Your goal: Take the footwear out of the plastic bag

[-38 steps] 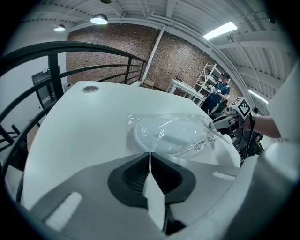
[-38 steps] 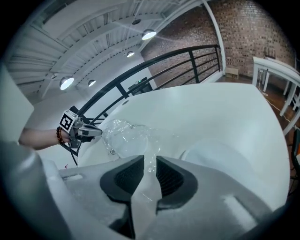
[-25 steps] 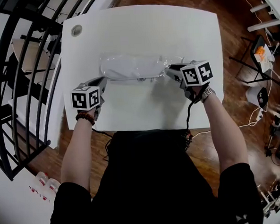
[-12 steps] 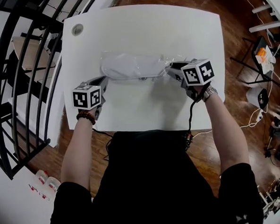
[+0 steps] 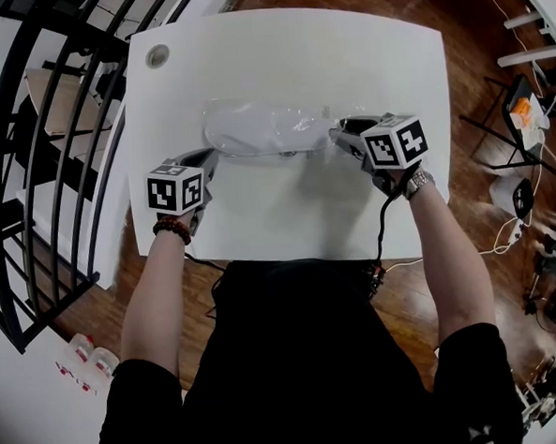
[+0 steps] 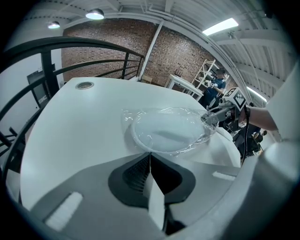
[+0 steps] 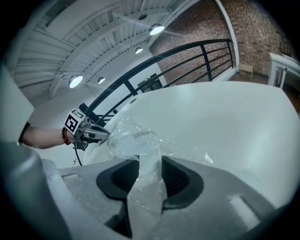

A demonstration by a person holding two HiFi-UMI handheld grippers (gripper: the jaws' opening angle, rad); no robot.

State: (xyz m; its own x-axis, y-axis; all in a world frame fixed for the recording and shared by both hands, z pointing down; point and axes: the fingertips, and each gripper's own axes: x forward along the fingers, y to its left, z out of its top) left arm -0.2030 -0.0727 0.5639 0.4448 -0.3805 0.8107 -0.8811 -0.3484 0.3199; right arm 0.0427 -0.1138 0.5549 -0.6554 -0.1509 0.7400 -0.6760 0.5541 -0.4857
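White rounded table (image 5: 277, 57) carries the clear crinkled plastic bag (image 5: 281, 122), lying flat mid-table with the pale white footwear (image 5: 254, 133) fully inside it. We read the left gripper (image 5: 206, 159) as clenched on the bag's left edge, likely anchoring it. The right gripper (image 5: 341, 135) sits at the opposite end, jaws spread wide with loose film between them and pads not pressing, probably to regrasp the mouth. Versus a second ago: bag and both grippers have barely shifted, and the right jaws have just been opening.

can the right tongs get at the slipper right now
Probably not directly: the slipper lies inside the bag, and the right tongs, which have just been opening, straddle only plastic.
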